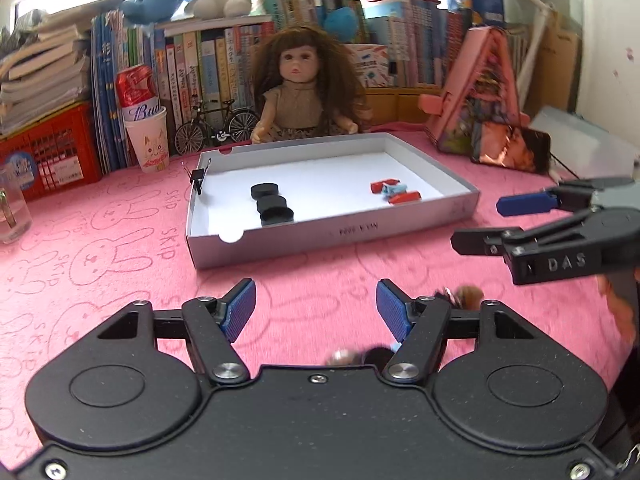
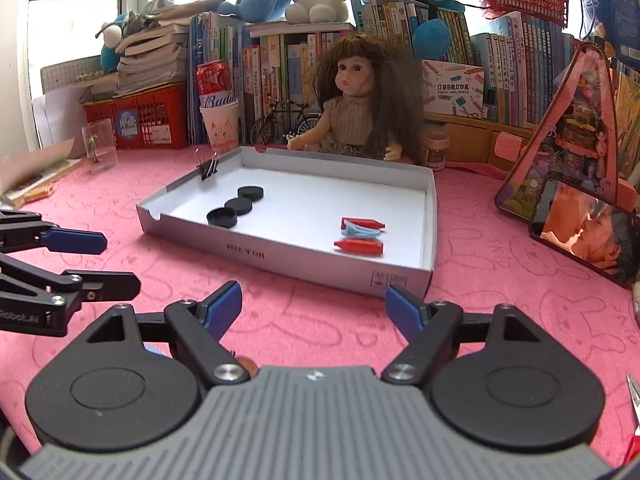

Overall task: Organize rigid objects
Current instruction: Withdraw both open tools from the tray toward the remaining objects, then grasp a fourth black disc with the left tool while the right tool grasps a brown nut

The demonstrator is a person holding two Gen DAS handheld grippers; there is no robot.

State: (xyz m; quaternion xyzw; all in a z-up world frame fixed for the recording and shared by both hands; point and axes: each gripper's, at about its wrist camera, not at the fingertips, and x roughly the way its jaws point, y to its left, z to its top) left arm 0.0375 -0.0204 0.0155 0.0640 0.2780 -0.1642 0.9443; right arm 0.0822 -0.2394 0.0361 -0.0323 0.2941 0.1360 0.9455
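Left wrist view shows my left claw with its blue pads spread apart and nothing between them, hovering over the pink bench just short of the tray. My right claw is likewise spread and empty, near the tray's front corner.

Inside the tray sit three black discs in a touching row toward its left side, and two red crayons with a pale blue piece between them toward the right. A binder clip grips the left wall.

Small loose items show blurred under my left claw, near its right linkage; I cannot tell what they are, though I judge they are the next things to sort. To do that well, I would lower the claw squarely over one piece, close across its narrow side, and carry it to its like group without nudging the row of discs.

From the right wrist, the crayons lie flat and roughly parallel, long axes running left-right along the tray's near wall, tips pointing right. The discs have no long axis; they lie flat.
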